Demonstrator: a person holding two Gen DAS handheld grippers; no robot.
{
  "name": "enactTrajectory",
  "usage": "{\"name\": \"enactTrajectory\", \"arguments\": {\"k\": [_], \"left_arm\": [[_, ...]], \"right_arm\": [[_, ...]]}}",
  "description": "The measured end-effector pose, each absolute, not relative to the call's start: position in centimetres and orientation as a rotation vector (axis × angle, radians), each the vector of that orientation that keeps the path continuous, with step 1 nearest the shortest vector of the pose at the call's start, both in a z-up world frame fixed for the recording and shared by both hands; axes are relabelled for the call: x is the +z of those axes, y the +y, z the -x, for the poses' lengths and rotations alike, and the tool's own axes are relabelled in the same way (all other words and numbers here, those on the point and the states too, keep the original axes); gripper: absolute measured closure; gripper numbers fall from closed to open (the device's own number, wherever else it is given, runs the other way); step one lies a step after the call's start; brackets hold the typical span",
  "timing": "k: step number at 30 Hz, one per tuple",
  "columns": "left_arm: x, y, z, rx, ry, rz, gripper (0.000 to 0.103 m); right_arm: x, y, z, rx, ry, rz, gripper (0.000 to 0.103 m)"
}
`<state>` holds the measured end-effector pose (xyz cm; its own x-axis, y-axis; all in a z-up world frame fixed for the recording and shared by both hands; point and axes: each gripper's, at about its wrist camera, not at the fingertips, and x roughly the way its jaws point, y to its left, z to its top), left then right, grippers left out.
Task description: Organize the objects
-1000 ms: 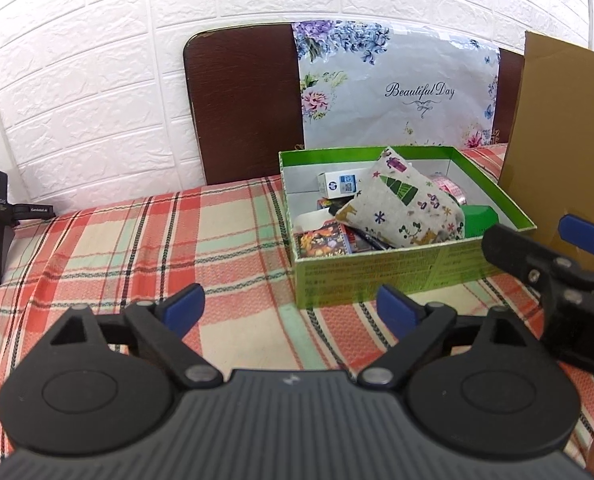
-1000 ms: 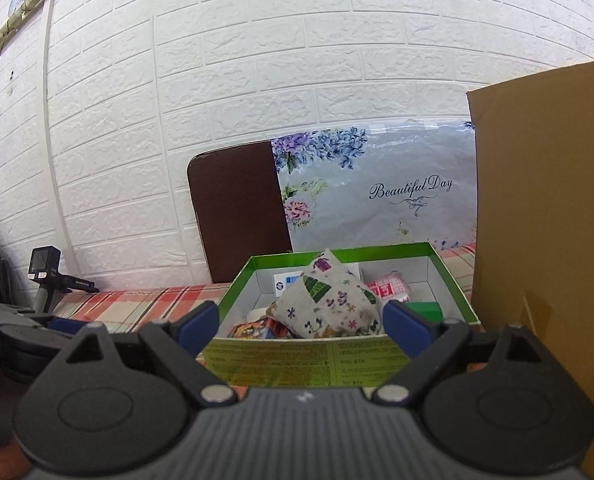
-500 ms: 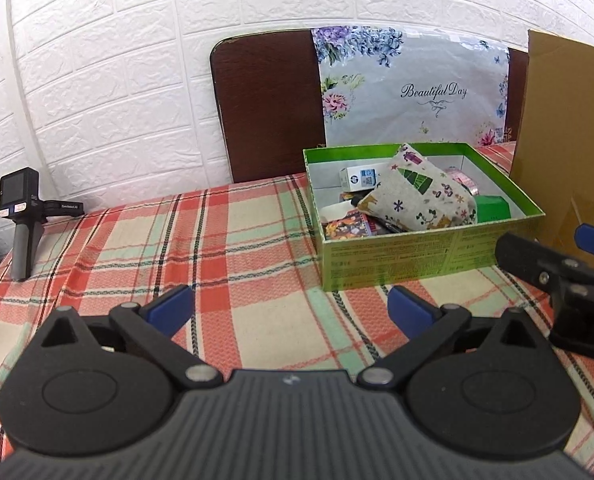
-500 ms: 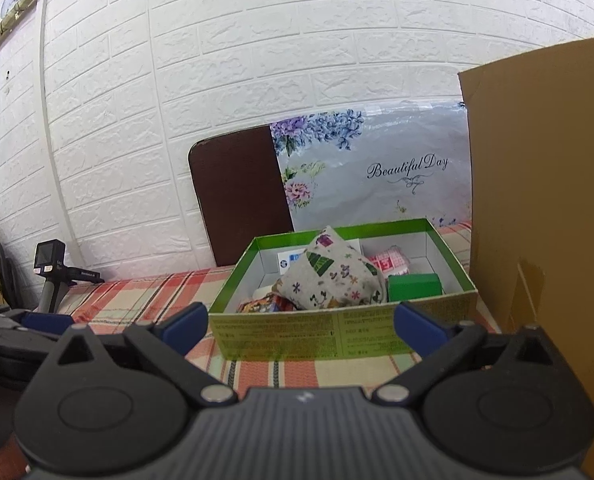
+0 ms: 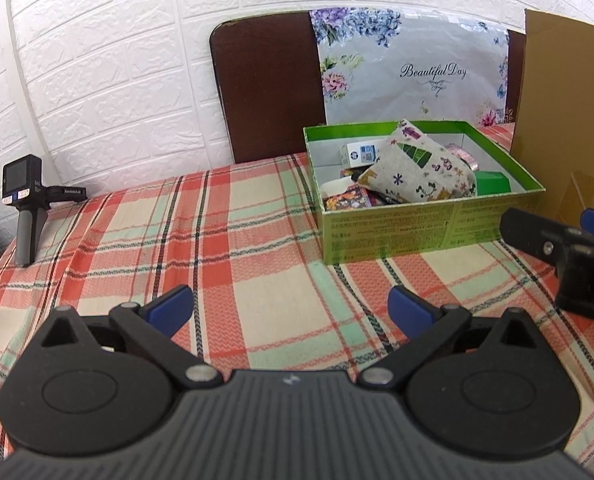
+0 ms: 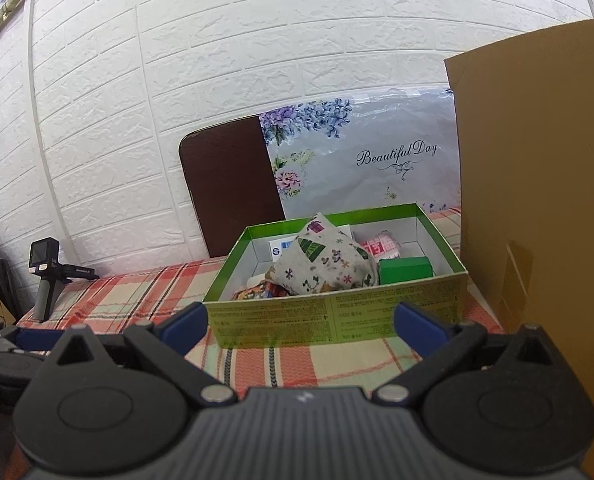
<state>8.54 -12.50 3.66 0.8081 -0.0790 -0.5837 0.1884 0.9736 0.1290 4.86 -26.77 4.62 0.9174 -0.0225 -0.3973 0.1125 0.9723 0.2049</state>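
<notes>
A green box [image 5: 429, 232] stands on the plaid tablecloth [image 5: 225, 256], also in the right wrist view [image 6: 337, 320]. In it lie a patterned cloth pouch [image 5: 421, 168] [image 6: 325, 264], a green block [image 5: 493, 184] [image 6: 405, 270], a white carton [image 5: 357, 154], a pink tape roll [image 6: 379, 246] and a colourful packet [image 5: 349, 202]. My left gripper [image 5: 291, 308] is open and empty, well short of the box. My right gripper [image 6: 301, 324] is open and empty, just before the box's front wall; it shows at the right in the left wrist view [image 5: 577, 256].
A tall brown cardboard sheet [image 6: 537, 208] stands right of the box. A dark board [image 5: 265, 92] and a floral "Beautiful Day" bag [image 5: 413, 76] lean on the white brick wall. A small camera on a handle [image 5: 27, 204] stands at the table's left edge.
Both grippers have drawn back from the green box, which now looks smaller and farther. Both stay open and empty. The box's contents have not moved.
</notes>
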Motion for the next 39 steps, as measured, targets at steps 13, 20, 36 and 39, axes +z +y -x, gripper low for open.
{"name": "enactTrajectory", "arguments": {"k": [13, 20, 36, 39], "left_arm": [[2.8, -12.4, -9.3, -0.111, 0.679, -0.197, 0.0], [2.9, -12.7, -8.9, -0.08, 0.641, -0.246, 0.0], [2.2, -12.7, -9.2, -0.102, 0.697, -0.244, 0.0], [2.1, -12.7, -9.2, -0.108, 0.706, -0.238, 0.0]], "right_arm": [[4.1, -26.6, -5.0, -0.069, 0.421, -0.22, 0.0], [3.9, -26.6, -5.1, -0.065, 0.431, -0.218, 0.0], [3.6, -26.6, -5.3, -0.062, 0.437, -0.215, 0.0], [3.4, -26.6, -5.3, -0.062, 0.439, -0.213, 0.0]]}}
